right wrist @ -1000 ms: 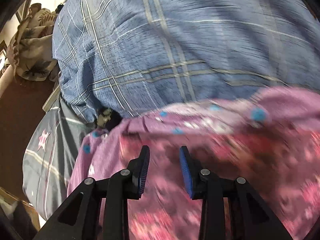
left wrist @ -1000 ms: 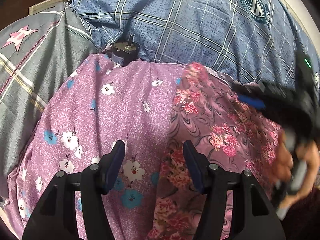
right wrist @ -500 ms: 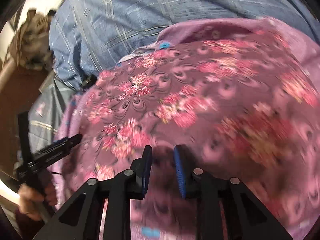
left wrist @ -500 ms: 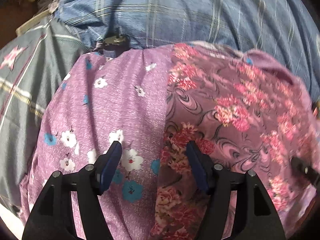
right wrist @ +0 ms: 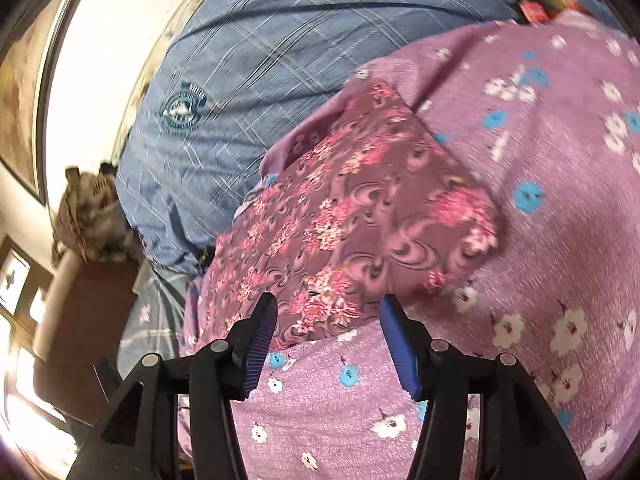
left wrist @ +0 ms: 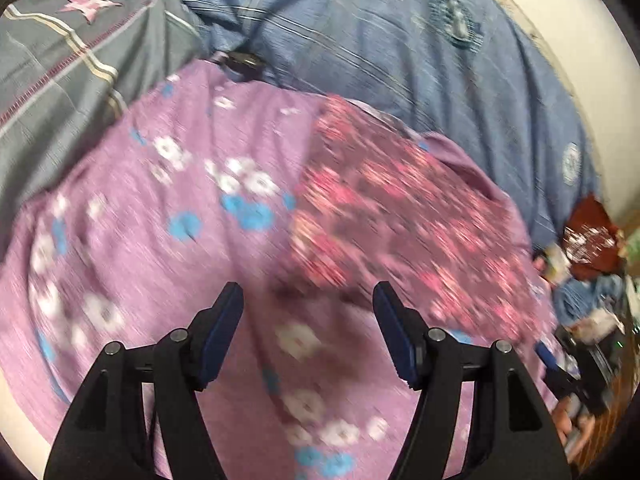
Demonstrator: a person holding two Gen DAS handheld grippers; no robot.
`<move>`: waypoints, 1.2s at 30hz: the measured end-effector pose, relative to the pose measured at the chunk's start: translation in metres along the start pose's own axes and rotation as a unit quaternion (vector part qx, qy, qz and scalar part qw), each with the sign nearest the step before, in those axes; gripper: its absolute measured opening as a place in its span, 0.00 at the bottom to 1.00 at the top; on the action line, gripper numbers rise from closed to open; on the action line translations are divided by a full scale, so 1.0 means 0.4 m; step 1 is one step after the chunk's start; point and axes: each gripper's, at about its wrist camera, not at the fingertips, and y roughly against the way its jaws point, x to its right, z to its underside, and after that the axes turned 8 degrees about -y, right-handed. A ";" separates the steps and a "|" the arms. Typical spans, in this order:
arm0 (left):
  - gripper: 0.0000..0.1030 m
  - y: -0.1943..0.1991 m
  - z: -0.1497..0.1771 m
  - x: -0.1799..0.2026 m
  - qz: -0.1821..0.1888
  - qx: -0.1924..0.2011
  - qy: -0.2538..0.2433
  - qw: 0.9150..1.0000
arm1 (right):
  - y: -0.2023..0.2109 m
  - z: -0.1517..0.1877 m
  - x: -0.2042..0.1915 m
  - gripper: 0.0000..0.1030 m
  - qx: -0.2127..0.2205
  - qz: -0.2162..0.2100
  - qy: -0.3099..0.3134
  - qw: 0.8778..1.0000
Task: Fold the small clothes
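A small dark mauve garment (left wrist: pixel 400 216) with pink flowers lies folded flat on a lilac cloth (left wrist: pixel 160 240) printed with white and blue flowers. My left gripper (left wrist: pixel 307 294) hovers open over the lilac cloth, just short of the garment's near edge, with nothing between its fingers. In the right wrist view the same garment (right wrist: pixel 360 216) lies on the lilac cloth (right wrist: pixel 540 240). My right gripper (right wrist: pixel 328 302) is above its near edge. Its jaws are opening, and the pads are clear of the fabric.
A blue plaid quilt (left wrist: pixel 400 40) covers the bed behind the cloths and shows again in the right wrist view (right wrist: pixel 260 40). A grey cover with a pink star (left wrist: pixel 60 60) lies at the left. Clutter (left wrist: pixel 588 240) sits past the bed's right end.
The right gripper swept across the floral garment with narrow jaws, then spread them wide at its edge. The left gripper slid sideways over the lilac cloth, its jaws slightly wider.
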 end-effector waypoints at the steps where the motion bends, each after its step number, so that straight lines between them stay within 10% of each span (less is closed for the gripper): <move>1: 0.65 0.003 0.011 0.016 0.016 -0.001 -0.001 1.000 | -0.004 -0.007 0.019 0.54 -0.001 -0.007 -0.018 1.000; 22: 0.62 -0.128 -0.027 -0.017 0.116 -0.007 0.192 0.974 | -0.072 -0.106 0.185 0.52 0.043 -0.014 -0.187 0.981; 26: 0.24 -0.139 -0.026 0.000 0.098 -0.011 0.175 0.980 | -0.087 -0.112 0.184 0.21 0.041 -0.004 -0.185 0.982; 30: 0.30 -0.141 -0.018 -0.011 0.087 -0.009 0.198 0.976 | -0.086 -0.114 0.179 0.26 0.039 -0.006 -0.180 0.983; 32: 0.50 -0.152 -0.012 -0.019 0.096 -0.012 0.221 0.971 | -0.091 -0.113 0.184 0.39 0.029 0.004 -0.191 0.981; 36: 0.50 -0.160 -0.014 -0.010 0.081 -0.006 0.228 0.970 | -0.094 -0.112 0.185 0.41 0.029 0.003 -0.189 0.981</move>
